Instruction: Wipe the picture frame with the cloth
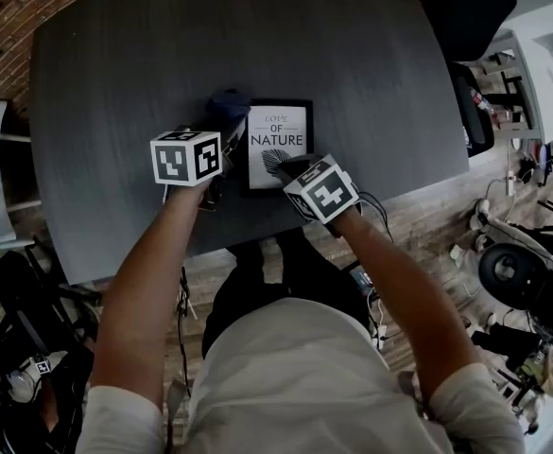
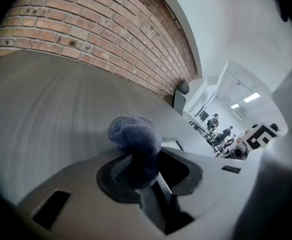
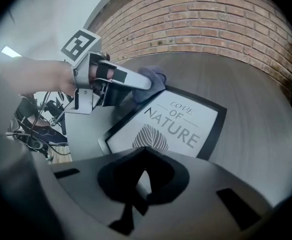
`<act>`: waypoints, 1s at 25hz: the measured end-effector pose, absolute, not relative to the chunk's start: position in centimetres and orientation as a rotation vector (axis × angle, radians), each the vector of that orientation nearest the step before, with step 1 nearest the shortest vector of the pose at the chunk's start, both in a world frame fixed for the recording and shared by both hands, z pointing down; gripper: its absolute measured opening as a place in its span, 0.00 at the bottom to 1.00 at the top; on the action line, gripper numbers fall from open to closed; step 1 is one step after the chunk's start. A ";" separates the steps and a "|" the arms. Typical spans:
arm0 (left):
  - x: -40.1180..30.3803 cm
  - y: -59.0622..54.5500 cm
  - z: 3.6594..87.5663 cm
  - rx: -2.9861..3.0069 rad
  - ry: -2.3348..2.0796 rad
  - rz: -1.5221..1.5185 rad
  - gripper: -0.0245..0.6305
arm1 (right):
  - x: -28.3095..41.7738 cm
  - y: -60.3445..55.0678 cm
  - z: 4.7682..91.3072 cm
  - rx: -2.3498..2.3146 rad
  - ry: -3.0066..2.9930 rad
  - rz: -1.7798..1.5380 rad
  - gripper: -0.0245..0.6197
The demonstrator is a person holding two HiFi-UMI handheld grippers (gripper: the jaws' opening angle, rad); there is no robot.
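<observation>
**On the dark worktop (image 1: 115,83), a cloth (image 1: 229,105) at the corner of the picture frame (image 1: 278,143)**

From the head view, we saw the black picture frame lying flat near the worktop's near edge, its white print reading "LOVE OF NATURE" above a leaf. The left gripper (image 1: 225,126) reached in from the left of the frame, with the bunched blue cloth at its tip against the frame's far left corner. The right gripper (image 1: 293,168) pointed steeply down at the frame's near right edge. Both forearms of the person came in from below.

In the left gripper view, we saw the jaws pinching the cloth between them, its crumpled end bulging out past the tips. A corner of the frame showed just behind the cloth. A brick wall (image 2: 86,29) rose beyond the worktop, and the right gripper's marker cube showed at the far right.

In the right gripper view, we saw that gripper's jaws pressed together with nothing between them, their tips over the frame's near edge. Whether they touched the frame we could not tell. Across the print, the left gripper held the cloth at the far left corner.
</observation>
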State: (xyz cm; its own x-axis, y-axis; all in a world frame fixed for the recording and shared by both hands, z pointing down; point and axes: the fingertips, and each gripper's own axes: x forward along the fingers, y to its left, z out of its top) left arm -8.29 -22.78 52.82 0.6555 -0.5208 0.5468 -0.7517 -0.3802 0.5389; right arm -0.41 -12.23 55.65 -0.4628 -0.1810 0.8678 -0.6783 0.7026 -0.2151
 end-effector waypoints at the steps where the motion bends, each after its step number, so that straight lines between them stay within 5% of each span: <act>1: -8.3 -22.6 52.8 2.069 -0.983 0.366 0.21 | -0.4 -12.3 55.6 0.660 -2.002 0.693 0.06; 25: -8.5 -15.8 52.8 2.028 -0.909 0.367 0.21 | -0.5 -12.0 55.7 0.692 -1.988 0.674 0.06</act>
